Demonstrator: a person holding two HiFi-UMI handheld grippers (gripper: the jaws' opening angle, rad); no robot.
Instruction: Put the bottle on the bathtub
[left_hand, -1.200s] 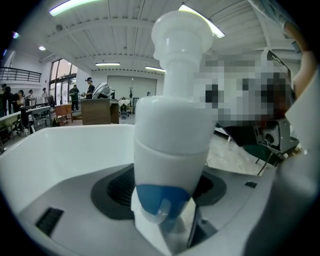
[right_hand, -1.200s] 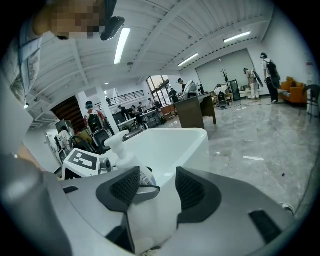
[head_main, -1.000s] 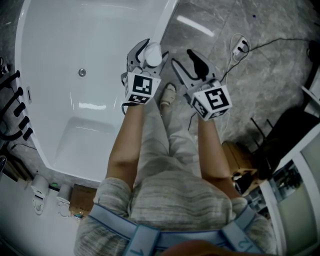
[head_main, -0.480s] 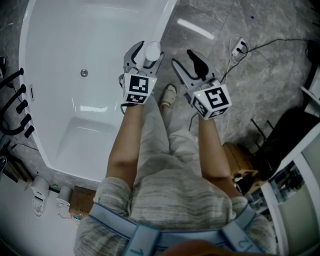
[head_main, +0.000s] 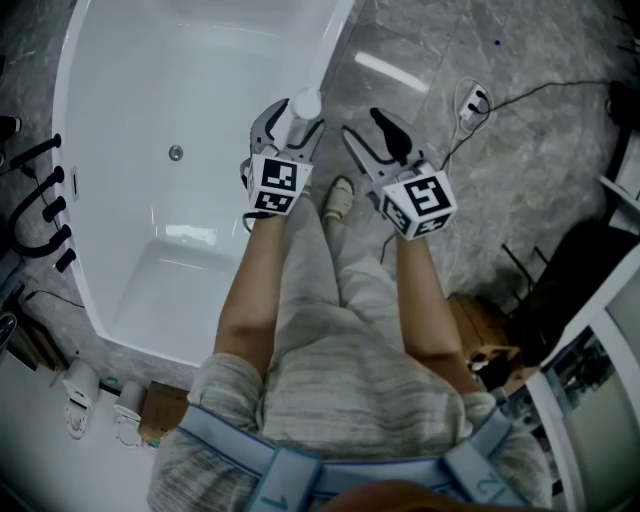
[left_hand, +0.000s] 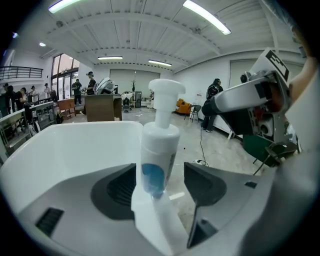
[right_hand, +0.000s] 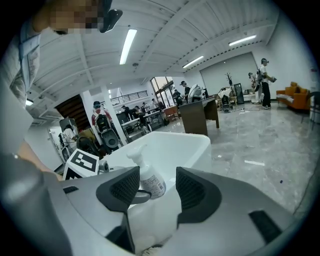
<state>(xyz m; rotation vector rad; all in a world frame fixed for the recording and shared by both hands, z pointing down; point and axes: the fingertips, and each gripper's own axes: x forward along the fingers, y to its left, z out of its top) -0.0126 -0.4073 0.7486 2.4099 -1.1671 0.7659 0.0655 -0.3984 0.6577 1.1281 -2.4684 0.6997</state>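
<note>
- On the bathtub (head_main: 200, 80) rim, the bottle (left_hand: 159, 145) stands upright between the left gripper's (left_hand: 161, 184) parted, unclamped jaws.
- Right gripper (right_hand: 157, 190) gapes empty.
- Best to back the left straight off, clear of the pump.

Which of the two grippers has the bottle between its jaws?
The left gripper: the bottle stands on the bathtub rim between its parted jaws. The right gripper, over the floor, has nothing between its open jaws.

A white pump bottle (left_hand: 159, 145) with a blue patch stands upright on the right-hand rim of the white bathtub (head_main: 130, 100).
</note>
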